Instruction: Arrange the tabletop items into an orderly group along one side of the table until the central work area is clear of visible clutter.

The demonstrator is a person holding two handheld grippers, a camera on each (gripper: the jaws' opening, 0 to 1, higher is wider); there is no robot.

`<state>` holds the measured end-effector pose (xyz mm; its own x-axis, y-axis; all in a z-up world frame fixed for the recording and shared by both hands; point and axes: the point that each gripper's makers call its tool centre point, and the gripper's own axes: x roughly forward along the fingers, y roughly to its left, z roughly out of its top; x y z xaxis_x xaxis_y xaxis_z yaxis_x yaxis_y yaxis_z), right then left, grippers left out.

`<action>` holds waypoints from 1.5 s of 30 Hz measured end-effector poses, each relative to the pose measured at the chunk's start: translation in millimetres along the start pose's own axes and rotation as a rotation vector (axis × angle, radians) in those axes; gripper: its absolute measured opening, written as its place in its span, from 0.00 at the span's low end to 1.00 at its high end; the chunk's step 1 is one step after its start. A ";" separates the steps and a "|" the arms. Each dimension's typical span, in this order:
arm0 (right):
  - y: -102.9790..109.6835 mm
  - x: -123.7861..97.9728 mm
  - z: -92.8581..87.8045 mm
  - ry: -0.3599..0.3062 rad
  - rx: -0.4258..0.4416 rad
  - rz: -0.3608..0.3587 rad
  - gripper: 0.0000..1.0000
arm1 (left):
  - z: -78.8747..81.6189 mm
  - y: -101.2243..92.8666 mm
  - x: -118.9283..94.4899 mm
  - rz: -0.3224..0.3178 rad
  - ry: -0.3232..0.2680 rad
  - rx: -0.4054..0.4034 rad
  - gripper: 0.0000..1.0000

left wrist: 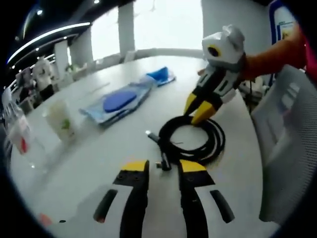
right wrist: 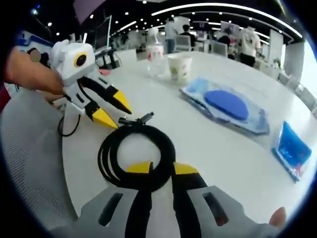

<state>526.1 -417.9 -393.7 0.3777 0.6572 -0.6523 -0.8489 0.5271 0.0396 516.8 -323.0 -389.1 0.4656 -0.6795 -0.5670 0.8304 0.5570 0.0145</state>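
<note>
While hovering low over a white tabletop (left wrist: 84,178), left tongs (left wrist: 163,168) partly spread and empty, aimed at a coiled black cable (left wrist: 216,141) lying just beyond the tips. In the left gripper view, right tongs (left wrist: 198,110) reaching in from the far right, narrow, yellow tips set astride the coil's far rim. In the right gripper view, right tongs (right wrist: 162,169) over the cable's (right wrist: 106,153) near rim, left tongs (right wrist: 112,109) poised just beyond the plug end.

Probably the gathering step: cable in the central work area, not yet moved aside. Next move likely calls for a firm pinch on the bundled loops, then a slide or lift toward the table's edge without letting the coil unwind.

Farther off: a blue pouch (left wrist: 119,101), a small blue packet (left wrist: 161,75), a pale cup (left wrist: 62,121) and a clear bottle (left wrist: 20,131), blurred.

Hard to tell whether the right tongs truly clamp the cable. Grey mesh chair (left wrist: 285,148) cut off at the right.
</note>
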 end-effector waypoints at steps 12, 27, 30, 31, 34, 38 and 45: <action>-0.9 0.2 0.2 0.003 0.000 -0.001 0.14 | 2.8 -0.3 4.5 0.010 -0.003 0.024 0.09; -2.5 -3.5 2.2 0.017 0.011 -0.017 0.05 | 5.8 -3.4 3.7 0.010 0.000 0.025 0.09; -3.9 -4.7 1.6 0.026 0.025 -0.022 0.04 | 7.2 -4.2 3.9 0.005 -0.002 0.026 0.09; -4.5 -5.1 1.5 0.027 0.024 -0.026 0.04 | 7.5 -5.0 4.2 0.003 -0.001 0.029 0.09; -7.8 -7.6 1.8 0.025 0.038 -0.042 0.03 | 9.3 -6.8 4.5 -0.001 -0.004 0.030 0.09; -10.2 -14.2 3.7 0.019 0.045 -0.051 0.03 | 14.5 -8.5 4.7 -0.009 -0.012 0.039 0.08; -19.2 -27.7 14.1 -0.006 0.051 -0.082 0.02 | 29.4 -7.1 6.9 -0.014 -0.037 0.046 0.08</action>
<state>537.2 -438.6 -365.7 0.4471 0.6139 -0.6506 -0.7952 0.6058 0.0252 523.2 -345.7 -368.9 0.4639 -0.7048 -0.5367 0.8497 0.5254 0.0446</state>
